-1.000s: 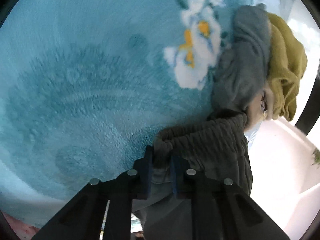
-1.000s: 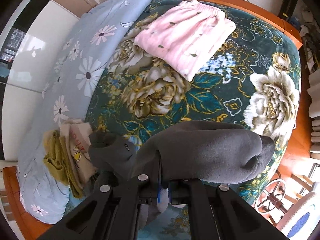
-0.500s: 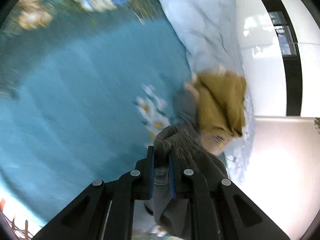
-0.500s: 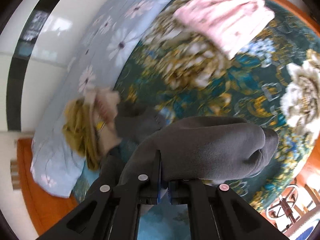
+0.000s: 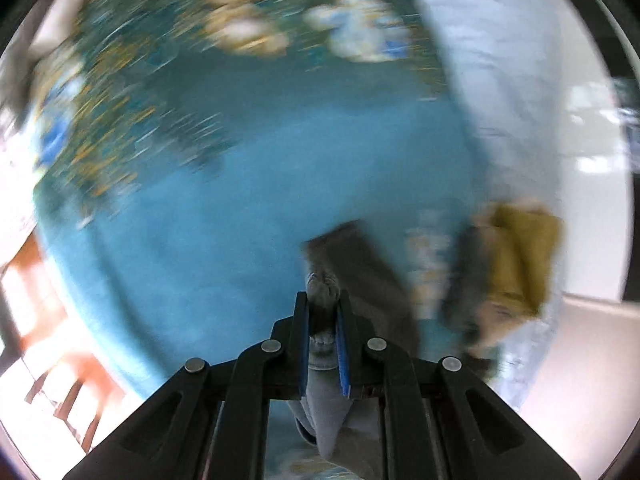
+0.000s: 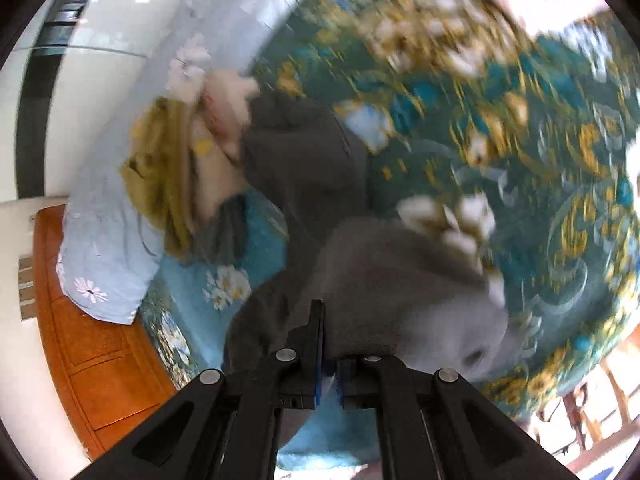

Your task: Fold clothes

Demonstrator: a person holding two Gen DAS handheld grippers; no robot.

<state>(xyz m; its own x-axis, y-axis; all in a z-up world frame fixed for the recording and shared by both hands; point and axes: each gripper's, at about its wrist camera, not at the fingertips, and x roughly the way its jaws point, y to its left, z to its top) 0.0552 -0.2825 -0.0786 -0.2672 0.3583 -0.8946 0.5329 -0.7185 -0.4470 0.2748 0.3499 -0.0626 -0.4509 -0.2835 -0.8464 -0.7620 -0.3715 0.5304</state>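
Grey sweatpants [image 5: 360, 276] hang between my two grippers above the bed. My left gripper [image 5: 323, 304] is shut on the gathered elastic waistband, which bunches up between its blue pads. In the right wrist view the grey sweatpants [image 6: 384, 288] drape over the fingers, and my right gripper [image 6: 329, 344] is shut on a fold of them. More of the grey cloth trails back toward a pile of clothes [image 6: 180, 168]. Both views are blurred by motion.
A mustard garment [image 5: 520, 256] and a pale printed one [image 6: 220, 120] lie heaped by the light blue daisy pillow [image 6: 104, 252]. The teal floral blanket [image 6: 520, 152] covers the bed. An orange wooden bed frame [image 6: 96, 344] borders it. A white wall stands behind.
Both grippers have lifted and swung with the grey sweatpants. The left view went from close on the blanket to a higher, wider look; the pile of clothes slid right.
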